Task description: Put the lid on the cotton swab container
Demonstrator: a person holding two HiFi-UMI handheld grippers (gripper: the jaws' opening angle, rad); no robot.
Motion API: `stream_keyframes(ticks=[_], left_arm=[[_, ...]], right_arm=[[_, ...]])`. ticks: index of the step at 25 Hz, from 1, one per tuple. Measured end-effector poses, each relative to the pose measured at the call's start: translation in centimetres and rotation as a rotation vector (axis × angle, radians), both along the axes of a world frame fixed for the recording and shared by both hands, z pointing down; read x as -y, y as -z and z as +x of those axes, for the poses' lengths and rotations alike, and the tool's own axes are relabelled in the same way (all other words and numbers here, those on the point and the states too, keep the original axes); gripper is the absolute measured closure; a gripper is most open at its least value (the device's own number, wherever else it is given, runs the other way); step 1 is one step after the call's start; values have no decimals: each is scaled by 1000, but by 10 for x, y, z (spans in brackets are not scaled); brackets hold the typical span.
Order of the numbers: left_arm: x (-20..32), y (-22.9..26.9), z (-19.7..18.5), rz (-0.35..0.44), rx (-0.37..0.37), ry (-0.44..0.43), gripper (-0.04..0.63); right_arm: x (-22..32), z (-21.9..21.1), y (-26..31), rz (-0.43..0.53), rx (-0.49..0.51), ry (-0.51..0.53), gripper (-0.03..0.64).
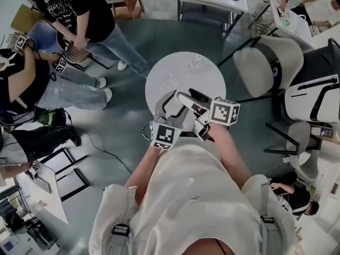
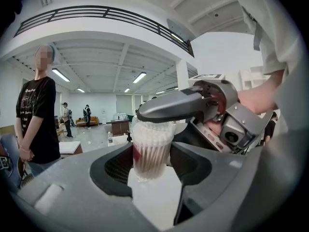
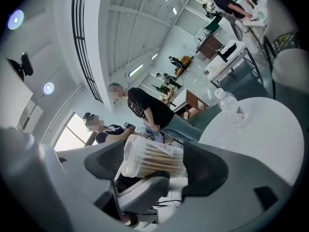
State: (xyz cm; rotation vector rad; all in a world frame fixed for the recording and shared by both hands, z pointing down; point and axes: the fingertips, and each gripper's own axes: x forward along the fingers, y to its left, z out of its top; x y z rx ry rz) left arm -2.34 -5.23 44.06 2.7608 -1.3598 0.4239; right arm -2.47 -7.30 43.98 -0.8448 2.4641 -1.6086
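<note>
We're looking down past our own chest and arms, which cover the lower half of the head view, and the two tools meet just over the near edge of the round white desk (image 1: 171, 73). From up there the cotton swab container (image 2: 150, 146) is completely hidden behind them. The left hand-held gripper (image 2: 152, 154) has it, upright, jaws partly closed with the pads pressing its clear sides, swab heads packed white at the top. The right hand-held gripper (image 3: 153, 164) stands nearly as wide as it goes, and the container lies lengthwise between its pads. One jaw sits flat across the top, and the other seems to meet the base, though from the left gripper view that lower jaw is out of sight. We cannot tell whether the lid is under that top jaw, because the jaw covers the rim. Further back on the desk stands a clear bottle (image 3: 231, 103), small and blurry.
</note>
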Motion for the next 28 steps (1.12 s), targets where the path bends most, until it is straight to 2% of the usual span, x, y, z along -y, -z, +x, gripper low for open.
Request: stream_keyframes(ticks=[7,10,12,20,28], left_arm=[[1,-5,-2,-1,36,0,351],[3,-1,-1,15,39,-2,351],[4,0,-1,20,41,-7,351],[9,-4,-1,9,57,-12,353],[12,-5,2,-6,128,-21,351]], right_arm=[[2,-2,-7,-55,50,-5,239],[1,-6,-12,-107,81,8,195],[1,-7,-13,-128,111,-10,193],[7,-10,-18,-127,125,-10,196],[11,-7,-20,-140,124,-20,213]])
